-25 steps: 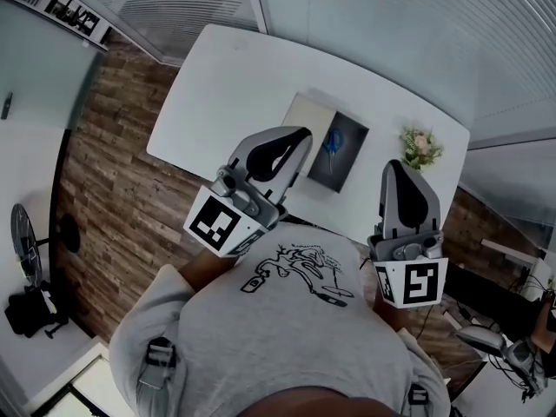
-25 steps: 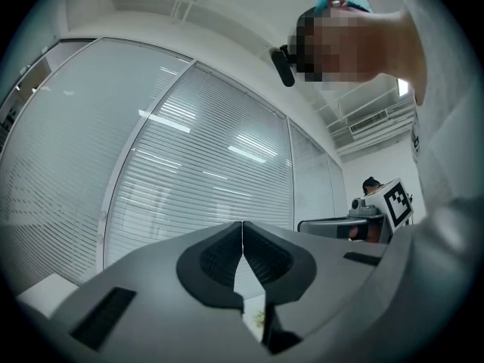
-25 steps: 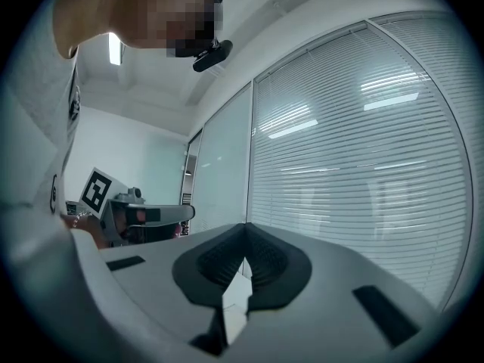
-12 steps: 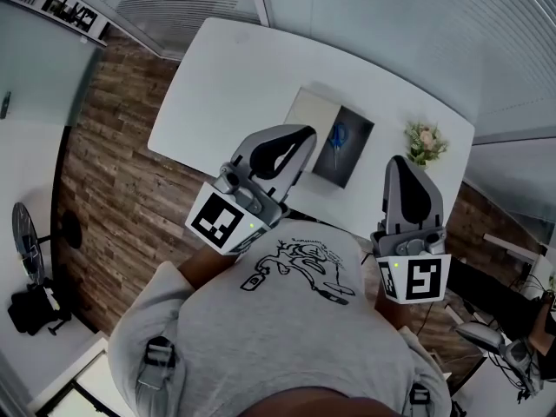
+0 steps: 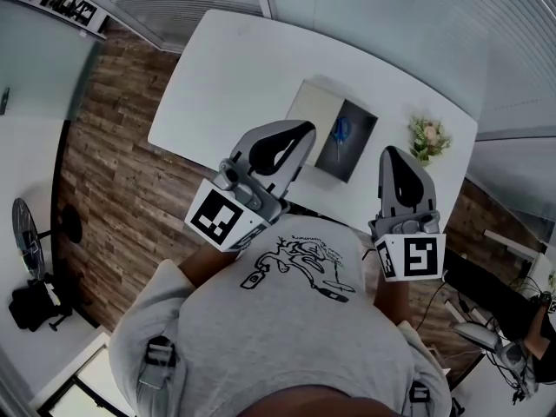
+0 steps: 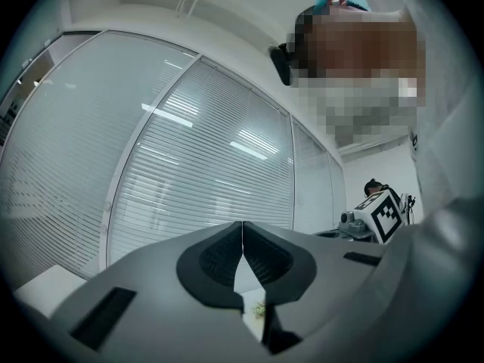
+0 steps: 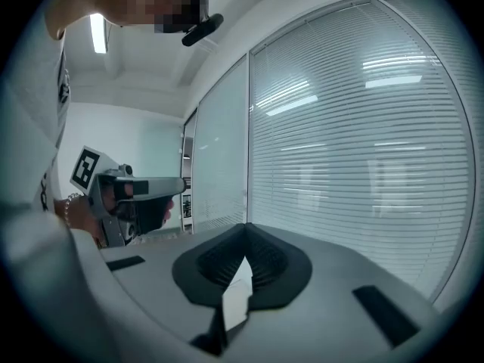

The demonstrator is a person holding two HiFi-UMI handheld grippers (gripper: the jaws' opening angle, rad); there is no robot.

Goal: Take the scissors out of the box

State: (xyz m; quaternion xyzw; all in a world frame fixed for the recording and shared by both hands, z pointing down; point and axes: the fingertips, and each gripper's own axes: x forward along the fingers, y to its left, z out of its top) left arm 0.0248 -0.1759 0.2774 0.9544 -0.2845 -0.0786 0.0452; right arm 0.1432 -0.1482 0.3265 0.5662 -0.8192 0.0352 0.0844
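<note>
A shallow box lies open on the white table, its pale lid folded out to the left. Blue-handled scissors rest on the dark lining inside. My left gripper is held up close to my chest, its tip over the near left edge of the box, jaws shut and empty. My right gripper hangs to the right of the box near the table's front edge, also shut with nothing in it. Both gripper views look at window blinds, not the box.
A small pot of flowers stands to the right of the box. The table's near edge runs below the box, with wooden floor to the left. A fan and a bag sit at the far left.
The head camera has shifted a little, so the table and box sit slightly further right in view. The right gripper has edged up. Both grippers stay shut.
</note>
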